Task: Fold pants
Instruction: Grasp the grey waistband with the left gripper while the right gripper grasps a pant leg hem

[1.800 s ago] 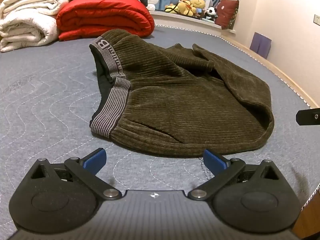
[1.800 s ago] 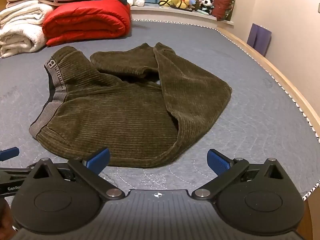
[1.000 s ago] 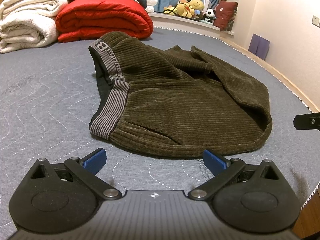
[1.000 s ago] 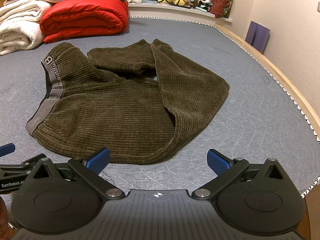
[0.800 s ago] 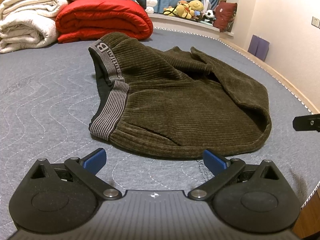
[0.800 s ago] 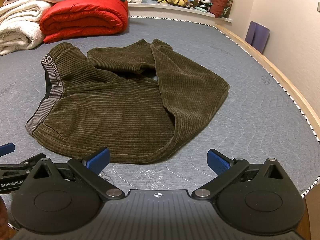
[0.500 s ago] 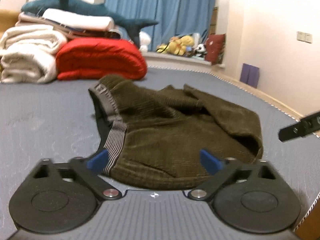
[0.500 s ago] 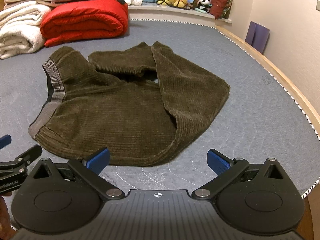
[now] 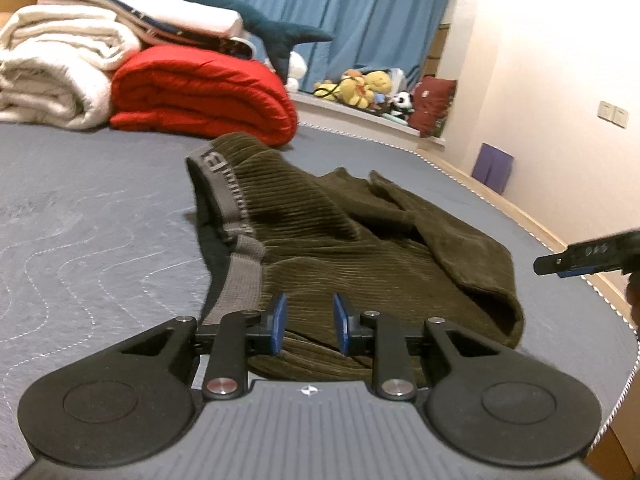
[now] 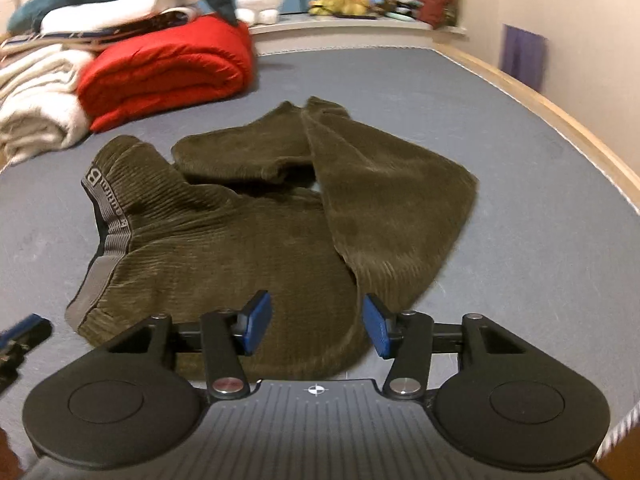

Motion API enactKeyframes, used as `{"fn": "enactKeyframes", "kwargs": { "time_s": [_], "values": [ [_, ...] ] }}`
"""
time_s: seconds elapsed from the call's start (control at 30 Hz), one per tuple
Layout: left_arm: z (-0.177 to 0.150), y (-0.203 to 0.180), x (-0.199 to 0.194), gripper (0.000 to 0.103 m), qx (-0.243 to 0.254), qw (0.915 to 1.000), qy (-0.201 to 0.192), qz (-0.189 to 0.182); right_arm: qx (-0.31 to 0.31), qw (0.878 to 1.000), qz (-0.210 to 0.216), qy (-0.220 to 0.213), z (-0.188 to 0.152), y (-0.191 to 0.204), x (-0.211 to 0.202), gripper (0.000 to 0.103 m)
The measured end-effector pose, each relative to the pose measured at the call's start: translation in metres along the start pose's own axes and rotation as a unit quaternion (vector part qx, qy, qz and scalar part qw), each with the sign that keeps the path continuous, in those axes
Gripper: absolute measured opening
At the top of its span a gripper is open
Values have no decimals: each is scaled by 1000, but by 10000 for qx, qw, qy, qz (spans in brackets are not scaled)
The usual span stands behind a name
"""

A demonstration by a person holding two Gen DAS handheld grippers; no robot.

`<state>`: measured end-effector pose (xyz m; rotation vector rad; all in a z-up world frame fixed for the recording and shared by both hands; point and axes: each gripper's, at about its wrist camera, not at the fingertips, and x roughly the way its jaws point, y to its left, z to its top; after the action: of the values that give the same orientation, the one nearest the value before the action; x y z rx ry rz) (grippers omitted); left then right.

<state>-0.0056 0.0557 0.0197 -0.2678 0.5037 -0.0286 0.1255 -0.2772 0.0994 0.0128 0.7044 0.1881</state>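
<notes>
1. White bedding [image 9: 56, 76] is stacked at the far left of the grey quilted mattress [image 9: 88, 208]. A red quilt [image 9: 200, 96] lies rolled just beside it, and a blue plush shark [image 9: 224, 4] rests on top of the stack.
2. The pants [image 10: 256, 220], olive corduroy, lie crumpled near the middle of the mattress, well apart from the bedding. The grey waistband [image 10: 106, 216] runs down their left side, with a large letter B at its far end. One leg is doubled back across the top and right of the garment.
3. Left gripper [image 9: 308, 326]: the blue pads [image 9: 277, 324] stand close together with a narrow gap between them. They sit low at the near hem of the pants, just right of the waistband's near end. Corduroy shows in the gap, but I cannot tell whether the pads touch or pinch it.
4. Right gripper [image 10: 316, 328]: the pads [image 10: 256, 322] are partly spread, wider apart than the left pair. They straddle the near edge of the pants where the folded leg meets the body. Contact with the cloth cannot be confirmed.
5. Each gripper's tip shows at the edge of the other's view, so the two are near each other along the garment's near edge.
6. Stuffed toys [image 9: 360, 88] and a dark red cushion [image 9: 434, 104] line the ledge below blue curtains [image 9: 340, 20]. A purple panel [image 9: 492, 168] leans on the right wall.
</notes>
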Motion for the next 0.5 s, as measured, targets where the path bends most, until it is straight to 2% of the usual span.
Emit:
{"fn": "enactKeyframes", "kwargs": {
  "time_s": [0.07, 0.17, 0.2, 0.23, 0.3, 0.33, 0.37, 0.5],
  "values": [
    [3, 10, 9, 28, -79, 9999, 27, 105, -256, 9991, -258, -204, 0, -2, 19, 57],
    [12, 28, 30, 33, -258, 9992, 128, 284, -792, 9960, -386, -159, -5, -3, 44, 57],
    [16, 36, 38, 33, -340, 9987, 168, 328, -907, 9949, -415, -151, -5, -3, 50, 62],
    [19, 44, 47, 36, -420, 9983, 208, 353, -970, 9942, -448, -140, -7, -4, 56, 72],
    [25, 60, 68, 49, -628, 9968, 342, 352, -998, 9937, -505, -54, -8, -5, 66, 84],
    [27, 69, 78, 58, -743, 9957, 427, 346, -1029, 9934, -505, 7, -9, -5, 72, 84],
    [29, 79, 90, 60, -904, 9938, 564, 314, -1080, 9929, -485, 76, -10, -4, 77, 84],
    [30, 106, 126, 60, -1405, 9851, 990, 17, -1237, 9906, -465, 345, -15, -1, 96, 84]
  ]
}}
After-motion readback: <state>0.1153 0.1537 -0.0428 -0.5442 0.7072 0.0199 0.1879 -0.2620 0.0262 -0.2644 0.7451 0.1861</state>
